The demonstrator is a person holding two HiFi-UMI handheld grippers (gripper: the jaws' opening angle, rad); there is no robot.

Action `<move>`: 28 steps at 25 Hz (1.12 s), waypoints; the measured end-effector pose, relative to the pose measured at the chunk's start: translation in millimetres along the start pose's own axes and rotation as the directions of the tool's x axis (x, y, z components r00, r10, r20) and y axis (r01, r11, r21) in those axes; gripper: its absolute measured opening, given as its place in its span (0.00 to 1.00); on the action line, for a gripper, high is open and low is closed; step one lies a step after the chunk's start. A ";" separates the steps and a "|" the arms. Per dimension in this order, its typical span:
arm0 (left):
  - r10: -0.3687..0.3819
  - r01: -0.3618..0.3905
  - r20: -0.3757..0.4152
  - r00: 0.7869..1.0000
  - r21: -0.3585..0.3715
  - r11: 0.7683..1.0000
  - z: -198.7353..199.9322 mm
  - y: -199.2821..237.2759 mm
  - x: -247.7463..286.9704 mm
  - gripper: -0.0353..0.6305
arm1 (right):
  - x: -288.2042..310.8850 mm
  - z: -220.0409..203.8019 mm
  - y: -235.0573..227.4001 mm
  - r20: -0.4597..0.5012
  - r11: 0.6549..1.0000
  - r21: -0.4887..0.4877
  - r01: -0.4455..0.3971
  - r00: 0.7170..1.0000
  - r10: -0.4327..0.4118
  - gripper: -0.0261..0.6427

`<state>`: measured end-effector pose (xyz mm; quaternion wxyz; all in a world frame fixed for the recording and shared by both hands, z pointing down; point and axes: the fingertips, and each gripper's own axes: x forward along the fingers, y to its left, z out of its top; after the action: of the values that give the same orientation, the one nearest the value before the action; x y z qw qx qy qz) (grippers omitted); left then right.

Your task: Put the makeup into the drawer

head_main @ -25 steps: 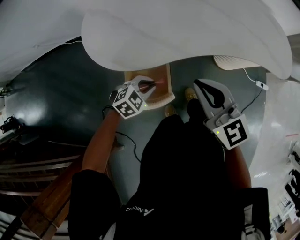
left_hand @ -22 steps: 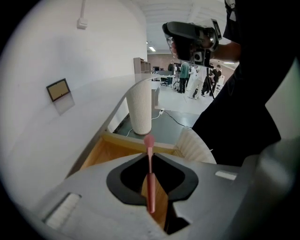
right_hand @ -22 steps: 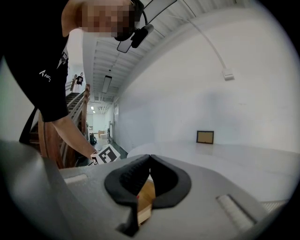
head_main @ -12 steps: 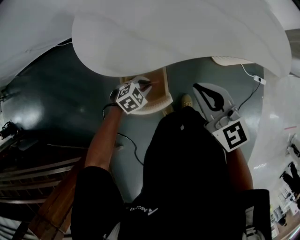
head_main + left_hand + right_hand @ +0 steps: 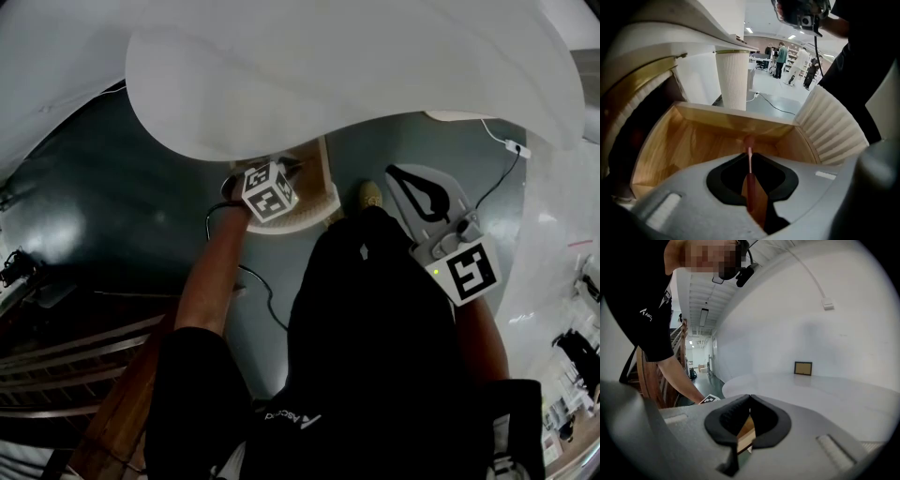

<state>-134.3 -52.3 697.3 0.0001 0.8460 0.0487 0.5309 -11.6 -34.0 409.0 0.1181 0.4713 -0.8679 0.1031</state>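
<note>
Head view: left gripper (image 5: 298,169) over open wooden drawer (image 5: 325,176), which juts from under white table (image 5: 328,66). Right gripper (image 5: 397,176) right of drawer, clear of it. Held item too small to tell here.

Left gripper view: jaws nipped on slim pink makeup stick (image 5: 749,161), tip pointing down into drawer (image 5: 693,136). Contact with drawer floor not discernible. Ribbed white column (image 5: 733,79) beyond drawer's far wall.

Right gripper view: right gripper (image 5: 749,400) jaws meet at tips, nothing between. Sliver of drawer (image 5: 746,430) shows through gap beneath.
</note>
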 end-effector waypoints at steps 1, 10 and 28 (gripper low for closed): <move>-0.006 0.006 -0.006 1.000 0.006 1.000 -1.0 0.0 3.6 0.13 | 0.0 -0.9 -0.7 -0.004 1.000 -0.002 0.002 1.000 -0.002 0.04; -0.030 0.031 -0.069 0.997 0.014 0.999 -19.9 1.2 36.0 0.13 | -9.1 -10.9 -8.7 -0.035 1.000 0.005 0.031 0.999 -0.031 0.04; 0.014 -0.009 -0.137 0.990 0.031 0.999 -23.9 0.2 40.0 0.14 | -22.6 -15.0 -12.3 -0.025 1.000 0.009 0.027 0.999 -0.027 0.04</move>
<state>-138.5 -50.5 743.7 -0.0192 0.8076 0.0518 0.5871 12.3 -18.3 417.3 0.1279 0.4824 -0.8594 0.1116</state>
